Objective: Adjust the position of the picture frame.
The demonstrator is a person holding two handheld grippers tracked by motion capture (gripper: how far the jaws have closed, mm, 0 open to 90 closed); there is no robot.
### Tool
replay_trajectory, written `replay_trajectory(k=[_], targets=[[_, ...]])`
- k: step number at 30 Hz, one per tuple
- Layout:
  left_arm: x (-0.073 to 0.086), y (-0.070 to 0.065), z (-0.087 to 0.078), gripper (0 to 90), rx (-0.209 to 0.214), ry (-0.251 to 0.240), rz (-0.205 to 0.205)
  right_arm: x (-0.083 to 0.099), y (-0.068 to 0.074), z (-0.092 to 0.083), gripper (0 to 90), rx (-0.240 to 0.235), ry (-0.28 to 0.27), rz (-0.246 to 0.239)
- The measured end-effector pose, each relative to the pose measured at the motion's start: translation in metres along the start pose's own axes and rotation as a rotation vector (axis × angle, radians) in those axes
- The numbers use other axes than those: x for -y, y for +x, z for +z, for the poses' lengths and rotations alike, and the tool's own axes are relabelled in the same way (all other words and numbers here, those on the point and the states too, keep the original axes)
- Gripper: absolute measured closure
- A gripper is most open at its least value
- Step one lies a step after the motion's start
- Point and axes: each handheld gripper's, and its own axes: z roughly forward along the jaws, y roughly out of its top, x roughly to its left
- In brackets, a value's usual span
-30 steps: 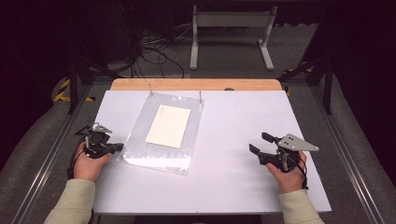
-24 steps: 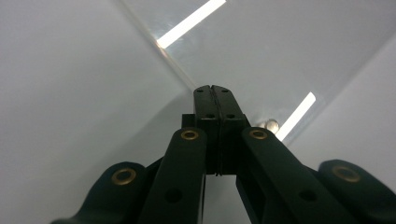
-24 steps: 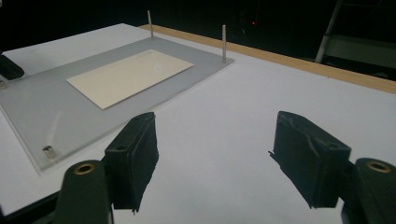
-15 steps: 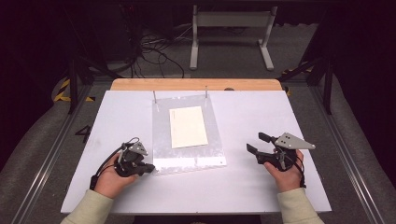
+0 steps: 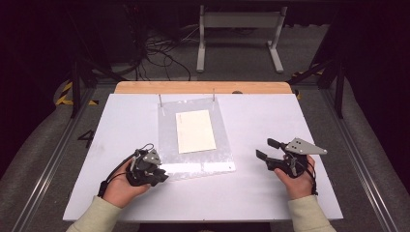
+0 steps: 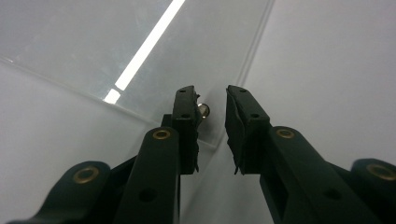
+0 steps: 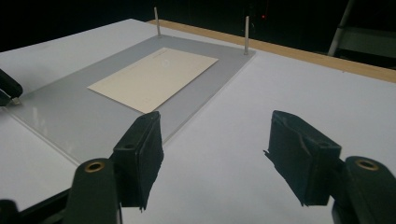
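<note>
A clear plastic sheet lies flat on the white table, its far edge against two thin upright pins. A cream card rests on its middle. My left gripper sits at the sheet's near left corner. In the left gripper view its jaws have just been opening and stand a little apart over the sheet corner, pads not pressing, with a small shiny stud beside one pad. My right gripper rests to the right of the sheet, open, with nothing between its fingers.
A wooden strip runs along the table's far edge. Beyond it lie cables and a metal stand on the dark floor. In the right gripper view the card, the pins and the left gripper's tip appear.
The left hand came right and nearer along the table, and the sheet swung from skewed to square against the pins. The left jaws, shut before, now stand slightly apart. The right hand stayed put.
</note>
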Motion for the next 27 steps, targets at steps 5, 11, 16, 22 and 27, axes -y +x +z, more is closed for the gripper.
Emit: replay_trajectory(k=[5, 11, 16, 22, 27], targets=[[0.004, 0.003, 0.000, 83.3, 0.006, -0.029, -0.031, 0.000, 0.001, -0.002, 34.5, 0.000, -0.001, 0.001], [0.007, 0.002, 0.001, 83.4, 0.047, -0.059, -0.087, 0.001, 0.000, -0.003, 34.4, 0.000, -0.001, 0.006], [-0.001, -0.023, 0.009, 83.3, 0.111, -0.064, -0.044, 0.000, 0.001, -0.003, 34.4, 0.005, -0.003, 0.009], [-0.021, -0.065, 0.030, 83.3, 0.255, -0.110, 0.017, -0.001, 0.002, -0.003, 37.6, -0.010, 0.008, 0.010], [-0.042, -0.101, 0.054, 90.0, 0.398, -0.060, 0.093, -0.003, 0.006, 0.000, 48.5, -0.053, 0.075, -0.001]])
